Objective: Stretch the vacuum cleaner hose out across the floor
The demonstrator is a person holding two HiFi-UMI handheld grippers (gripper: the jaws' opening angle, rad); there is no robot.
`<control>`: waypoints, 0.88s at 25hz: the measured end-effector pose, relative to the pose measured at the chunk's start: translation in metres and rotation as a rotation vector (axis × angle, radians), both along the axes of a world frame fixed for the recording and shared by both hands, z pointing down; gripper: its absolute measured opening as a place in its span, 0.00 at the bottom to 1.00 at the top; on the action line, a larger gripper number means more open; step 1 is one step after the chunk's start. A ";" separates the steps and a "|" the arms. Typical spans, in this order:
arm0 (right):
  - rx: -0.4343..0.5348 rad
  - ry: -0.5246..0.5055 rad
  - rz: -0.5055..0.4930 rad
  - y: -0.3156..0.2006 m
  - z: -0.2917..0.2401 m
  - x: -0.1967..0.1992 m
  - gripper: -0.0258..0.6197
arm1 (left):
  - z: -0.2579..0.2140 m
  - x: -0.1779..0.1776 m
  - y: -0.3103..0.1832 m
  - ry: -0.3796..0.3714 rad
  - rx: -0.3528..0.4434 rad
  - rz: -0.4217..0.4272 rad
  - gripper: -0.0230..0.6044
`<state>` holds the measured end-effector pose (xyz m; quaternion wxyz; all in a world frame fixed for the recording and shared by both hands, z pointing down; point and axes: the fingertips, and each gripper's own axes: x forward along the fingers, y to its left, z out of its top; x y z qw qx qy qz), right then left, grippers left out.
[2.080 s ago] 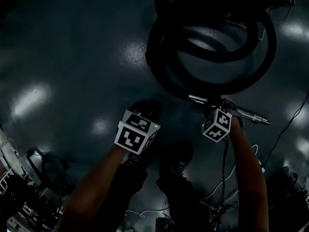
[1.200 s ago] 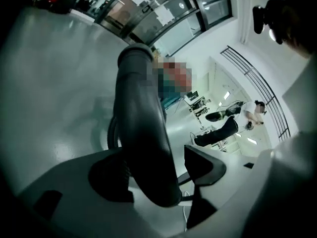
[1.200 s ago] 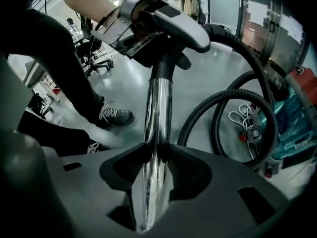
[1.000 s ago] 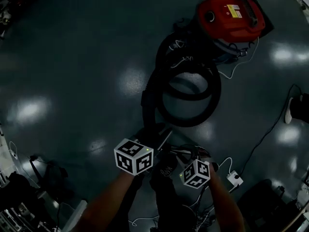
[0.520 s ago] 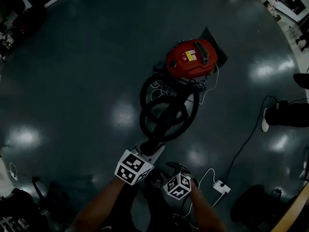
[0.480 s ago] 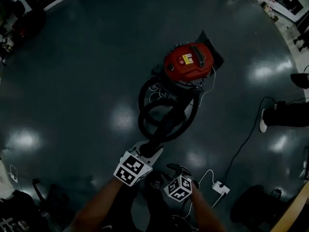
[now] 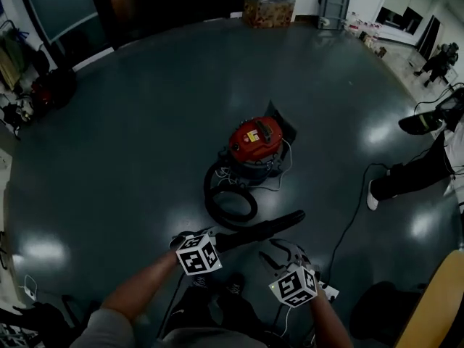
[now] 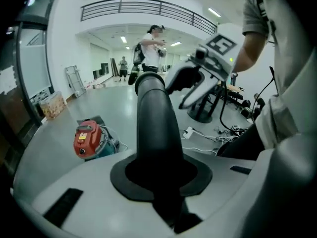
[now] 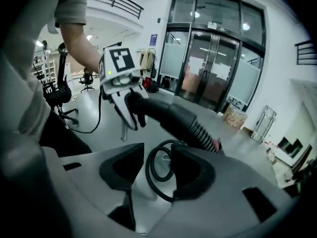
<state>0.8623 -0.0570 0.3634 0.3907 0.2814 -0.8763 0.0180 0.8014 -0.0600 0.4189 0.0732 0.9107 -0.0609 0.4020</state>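
The left gripper (image 7: 220, 242) pinches the black tube (image 7: 267, 228) at the end of the hose (image 7: 210, 207). Its jaws have just been closing, and in the left gripper view both pads press on the tube (image 8: 154, 128), which stands up between them and hides the gap of the left gripper (image 8: 159, 176). In the head view the tube points from this gripper to the right, above the floor (image 7: 123, 151).

The rest of the hose lies in a round loop on the floor, just in front of the red vacuum (image 7: 254, 140) and touching its base. It is not stretched out. The vacuum (image 8: 86, 138) stands alone in the middle of the dark, shiny floor.

The right gripper (image 7: 284, 256) is just beside the tube, on its near side, and holds nothing. In the right gripper view the jaws of the right gripper (image 9: 158, 170) stand apart. Through the gap only the loop of the hose (image 9: 150, 175) shows, down on the floor. The same view shows the left gripper (image 9: 130, 114) closed on the tube (image 9: 171, 115), whose ribbed part passes behind the right jaw.

A person (image 7: 420, 162) stands at the right edge of the head view, well apart from the vacuum. A box (image 7: 268, 7) is at the far wall.
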 end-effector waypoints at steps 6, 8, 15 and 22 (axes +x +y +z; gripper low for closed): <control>-0.032 -0.044 -0.227 0.068 -0.111 -0.013 0.28 | -0.060 0.003 0.044 -0.091 -0.001 0.144 0.17; 0.007 -0.085 -0.238 0.076 -0.143 -0.016 0.28 | -0.071 0.002 0.054 -0.117 0.003 0.186 0.17; -0.065 0.166 -0.401 0.078 -0.119 -0.058 0.29 | -0.083 -0.010 0.082 -0.202 0.049 0.410 0.17; -0.301 0.219 -0.353 0.077 -0.094 -0.103 0.29 | -0.079 -0.042 0.086 -0.202 0.060 0.619 0.17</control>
